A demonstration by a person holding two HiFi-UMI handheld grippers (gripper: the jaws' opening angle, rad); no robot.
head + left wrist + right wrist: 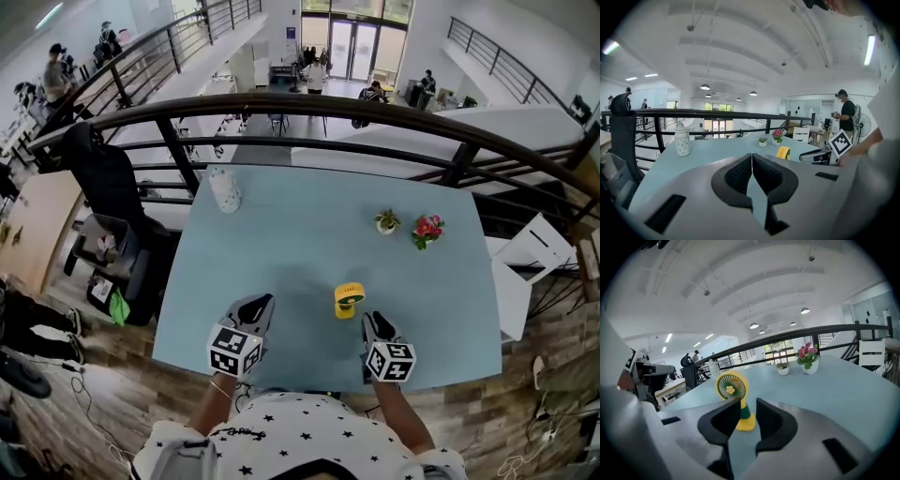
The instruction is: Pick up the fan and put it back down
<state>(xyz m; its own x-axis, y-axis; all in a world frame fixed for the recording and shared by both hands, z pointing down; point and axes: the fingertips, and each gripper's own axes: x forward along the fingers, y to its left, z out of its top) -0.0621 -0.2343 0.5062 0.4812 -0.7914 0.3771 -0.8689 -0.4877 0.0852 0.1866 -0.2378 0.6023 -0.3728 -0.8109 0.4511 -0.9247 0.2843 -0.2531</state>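
Note:
A small yellow fan (349, 300) with a green neck stands upright on the light blue table (281, 253), near its front edge. My right gripper (372, 321) is just right of the fan and nearer to me. In the right gripper view the fan (731, 387) stands just beyond the jaws of the right gripper (747, 405), which are apart and touch nothing. My left gripper (261, 302) hovers to the fan's left, well apart from it. The left gripper (751, 157) has its pads closed together with nothing between them; the fan (783, 152) shows ahead to its right.
A white jar (225, 190) stands at the table's far left. A small potted plant (386, 222) and a pot of pink flowers (427, 230) stand at the far right. A dark railing (309, 112) runs behind the table. A black chair (103, 187) is at the left, a white chair (534, 246) at the right.

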